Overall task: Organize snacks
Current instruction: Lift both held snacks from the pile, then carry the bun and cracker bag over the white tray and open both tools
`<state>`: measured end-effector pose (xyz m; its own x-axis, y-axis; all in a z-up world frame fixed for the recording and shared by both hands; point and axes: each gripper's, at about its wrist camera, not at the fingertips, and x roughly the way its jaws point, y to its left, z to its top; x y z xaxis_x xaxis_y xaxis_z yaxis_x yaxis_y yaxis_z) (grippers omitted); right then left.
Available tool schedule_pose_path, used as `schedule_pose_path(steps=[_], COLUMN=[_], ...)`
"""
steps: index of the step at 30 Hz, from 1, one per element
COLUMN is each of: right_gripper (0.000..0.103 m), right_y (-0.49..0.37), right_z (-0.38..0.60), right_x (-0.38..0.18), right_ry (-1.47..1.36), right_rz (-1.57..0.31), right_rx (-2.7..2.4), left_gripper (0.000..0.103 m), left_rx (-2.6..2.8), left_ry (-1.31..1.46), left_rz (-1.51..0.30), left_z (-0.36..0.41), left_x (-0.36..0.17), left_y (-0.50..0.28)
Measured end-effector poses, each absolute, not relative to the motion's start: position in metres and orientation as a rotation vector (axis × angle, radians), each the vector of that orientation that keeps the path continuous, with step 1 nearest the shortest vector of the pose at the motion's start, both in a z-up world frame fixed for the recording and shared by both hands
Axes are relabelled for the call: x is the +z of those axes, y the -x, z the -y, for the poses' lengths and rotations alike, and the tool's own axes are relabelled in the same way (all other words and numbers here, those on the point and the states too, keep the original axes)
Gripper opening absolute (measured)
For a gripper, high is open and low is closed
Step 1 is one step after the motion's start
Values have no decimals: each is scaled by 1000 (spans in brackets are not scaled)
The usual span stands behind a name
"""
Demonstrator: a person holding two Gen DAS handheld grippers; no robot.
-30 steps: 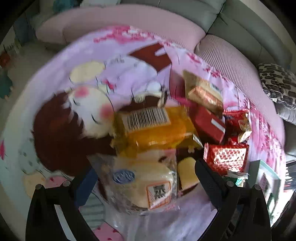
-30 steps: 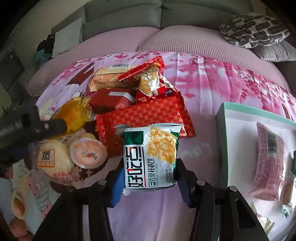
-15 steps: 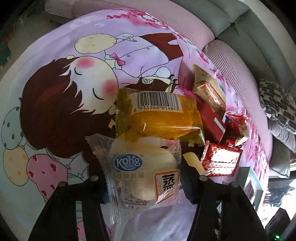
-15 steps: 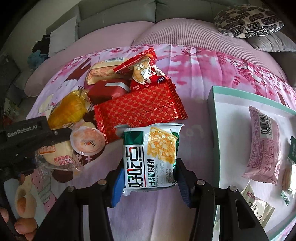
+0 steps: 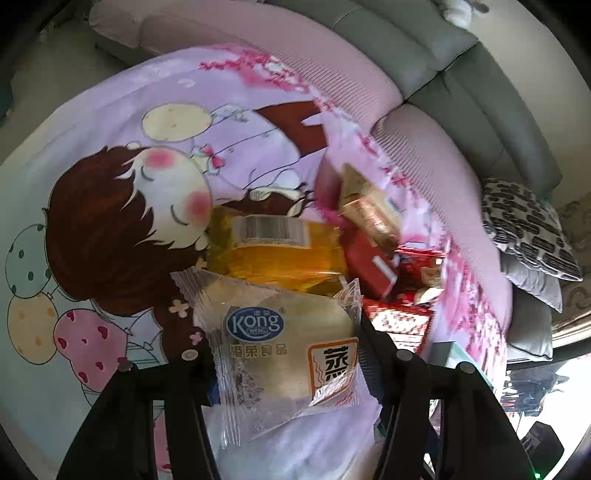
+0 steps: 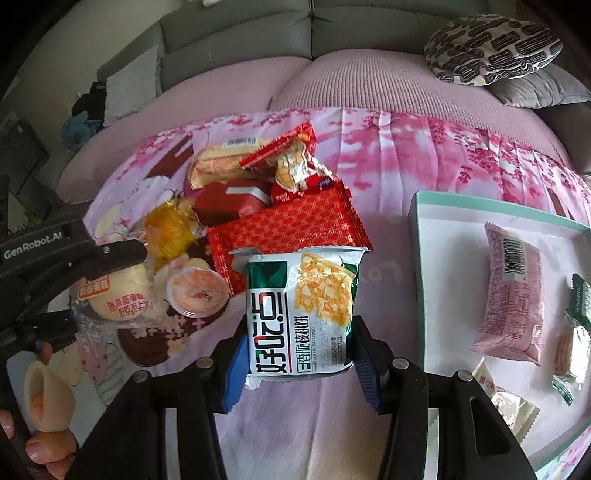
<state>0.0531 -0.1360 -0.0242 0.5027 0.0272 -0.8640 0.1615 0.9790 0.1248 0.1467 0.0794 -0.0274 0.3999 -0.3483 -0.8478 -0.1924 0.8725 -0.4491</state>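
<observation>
My left gripper is shut on a clear-wrapped steamed cake and holds it just above the cartoon blanket. From the right wrist view the same cake shows in the left gripper at the far left. My right gripper is shut on a green-and-white biscuit packet, lifted off the blanket. Behind it lies a snack pile: a red patterned pack, a yellow cake pack, a jelly cup.
A white tray with a teal rim lies at the right, holding a pink packet and several small snacks. A grey sofa with a patterned cushion runs behind. A hand's fingers show at the lower left.
The left gripper's jaws closed on the steamed cake and lifted it off the blanket. The right gripper rose slightly with the biscuit packet still in it.
</observation>
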Motion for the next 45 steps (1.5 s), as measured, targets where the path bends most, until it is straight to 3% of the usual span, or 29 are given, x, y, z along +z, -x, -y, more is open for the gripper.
schedule_pose_path(steps=[19, 33, 40, 45], right_gripper=[53, 53, 53, 53], right_y=[-10, 12, 16, 17], right_z=[266, 344, 360, 365], right_x=[29, 11, 3, -2], right_ry=[-397, -508, -547, -557], right_rz=[-897, -929, -938, -951], right_rx=[-361, -533, -554, -565], left_gripper=[60, 60, 60, 60], left_rx=[-476, -527, -545, -600], left_ry=[351, 29, -45, 0], left_rz=[-1061, -1052, -1024, -1103], left_z=[62, 167, 190, 198], left_x=[-2, -26, -29, -42], left_y=[-133, -126, -117, -114])
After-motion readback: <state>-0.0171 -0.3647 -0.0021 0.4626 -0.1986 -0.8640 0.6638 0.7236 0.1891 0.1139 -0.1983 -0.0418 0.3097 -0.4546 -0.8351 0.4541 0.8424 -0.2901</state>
